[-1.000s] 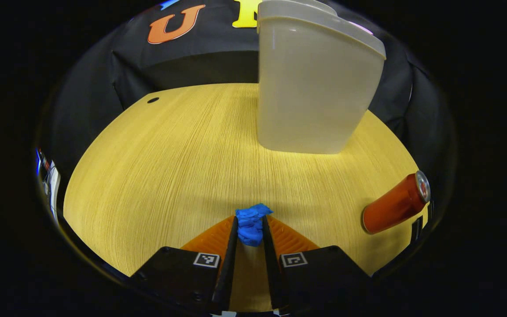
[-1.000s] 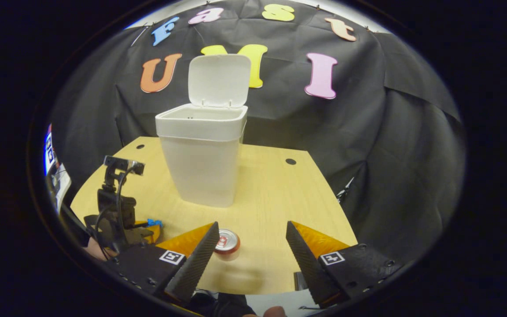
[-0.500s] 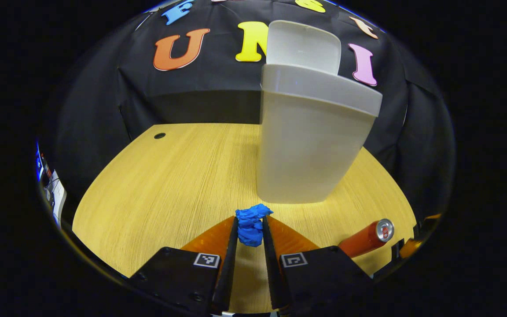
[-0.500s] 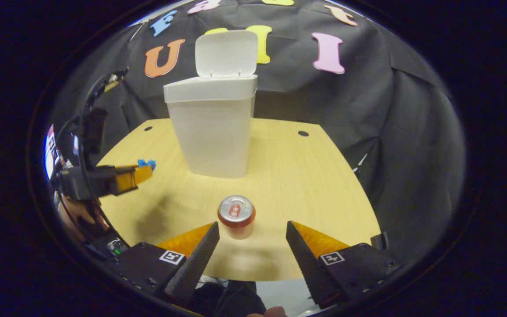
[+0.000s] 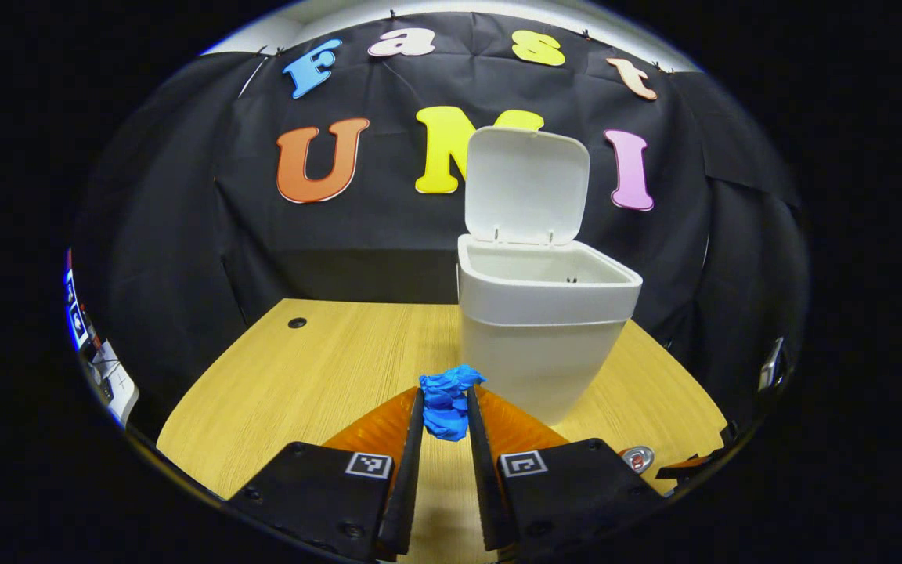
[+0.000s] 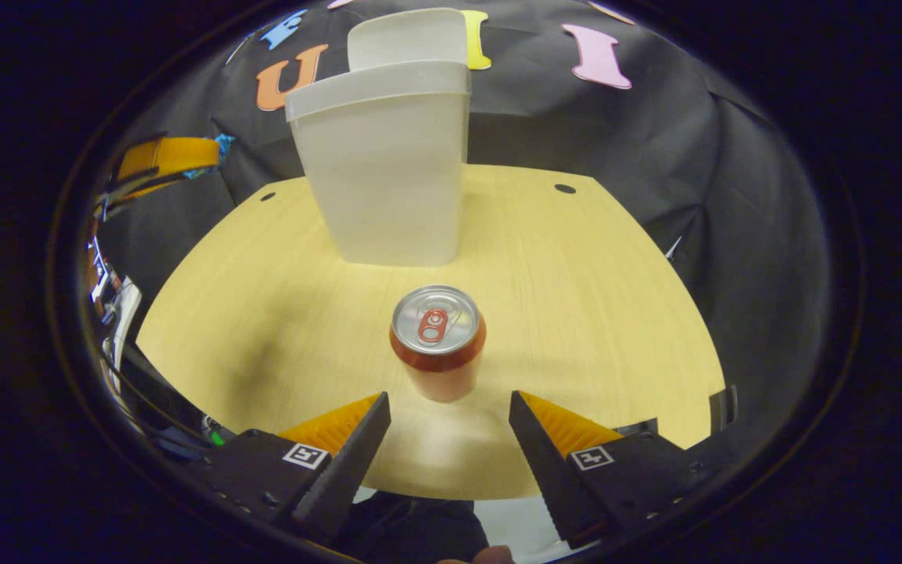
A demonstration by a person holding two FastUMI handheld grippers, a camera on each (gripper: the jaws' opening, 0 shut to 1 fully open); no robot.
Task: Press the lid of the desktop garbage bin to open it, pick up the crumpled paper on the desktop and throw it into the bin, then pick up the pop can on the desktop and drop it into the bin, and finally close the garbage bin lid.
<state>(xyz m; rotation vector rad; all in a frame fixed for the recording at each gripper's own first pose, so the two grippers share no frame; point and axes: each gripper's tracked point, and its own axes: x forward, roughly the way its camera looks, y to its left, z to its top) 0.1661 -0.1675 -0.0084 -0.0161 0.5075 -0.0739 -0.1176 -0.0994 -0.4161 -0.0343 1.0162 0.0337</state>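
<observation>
The chief risk at this stage is a missed drop: the left gripper [image 5: 445,415] carries the crumpled blue paper [image 5: 447,399] in front of the white desktop bin [image 5: 545,313] and to its left, not over its mouth, so a release from here would, in my judgement, let the wad fall onto the wooden desktop [image 5: 318,368] or glance off the rim. A second risk is the raised lid [image 5: 525,184], which stands upright behind the opening; a knock from the gripper while reaching over could tip it shut. A third concerns the red pop can [image 6: 438,341], standing upright on the desktop in front of the bin and apart from it: an off-centre approach by the right gripper [image 6: 449,439] could topple it and send it rolling. As to the fingers: the left gripper's pair are drawn nearly together, both pressing on the paper, which bulges out beyond their tips. The right gripper's fingers are spread wide, wider than the can, holding and touching nothing, with the can just beyond the tips and centred on the gap. In the right gripper view the left gripper [image 6: 208,153] hangs high beside the bin.
</observation>
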